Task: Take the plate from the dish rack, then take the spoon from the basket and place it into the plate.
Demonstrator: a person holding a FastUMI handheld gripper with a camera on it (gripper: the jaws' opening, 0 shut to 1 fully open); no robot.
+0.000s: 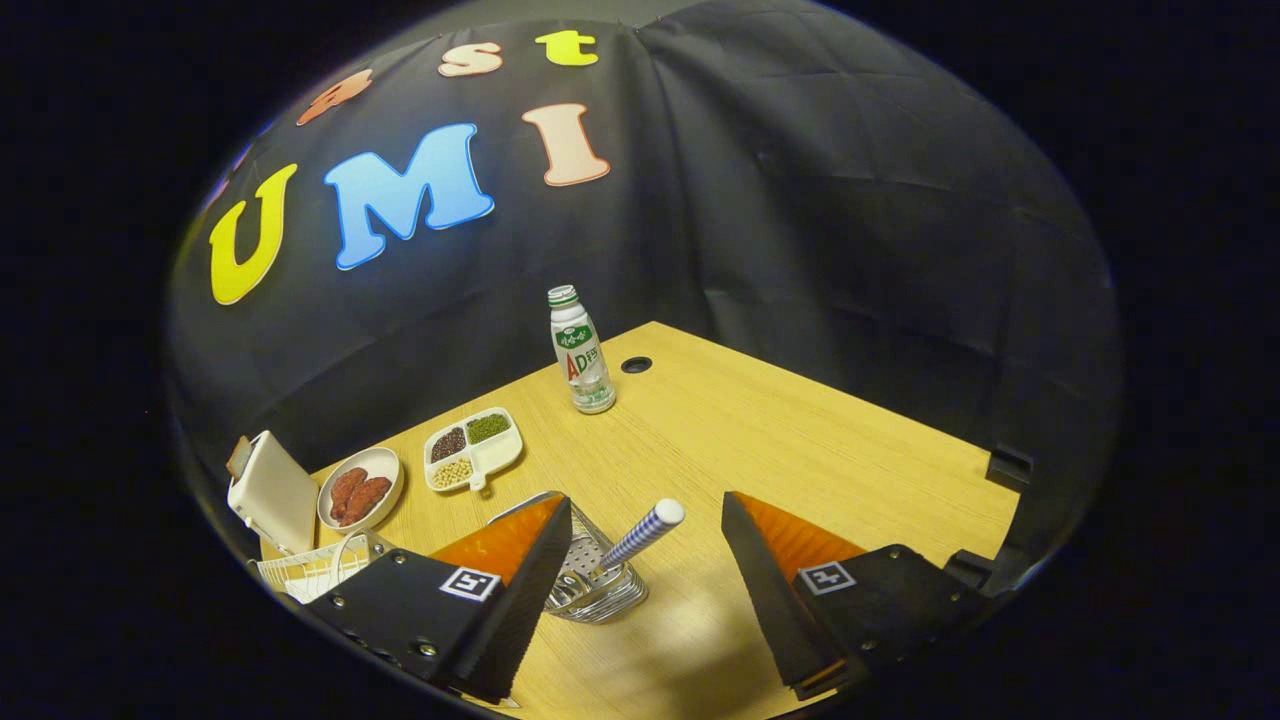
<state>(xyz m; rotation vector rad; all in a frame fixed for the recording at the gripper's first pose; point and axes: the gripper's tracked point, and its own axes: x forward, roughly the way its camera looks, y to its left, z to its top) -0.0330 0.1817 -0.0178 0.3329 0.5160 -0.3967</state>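
Spoon (pixel 640 535) standing in basket (pixel 597 585) between spread gripper (pixel 640 600) fingers — checked handle leaning up toward right finger, nearer left finger — nothing being pinched

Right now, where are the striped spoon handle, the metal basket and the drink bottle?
Blue-and-white striped spoon handle (pixel 643 535): gripper view, mid-handle, between the fingers.
Shiny metal mesh basket (pixel 592 588): gripper view, front wall.
White plastic drink bottle with green cap (pixel 580 355): gripper view, label.

bottle (pixel 580 350) – white, green cap, upright near desk's far corner | cable hole (pixel 636 364) just beside it | divided tray (pixel 473 449) – three kinds of beans | bowl (pixel 360 489) of reddish-brown pieces | toaster (pixel 272 492) next to bowl | desk (pixel 800 440) light wood
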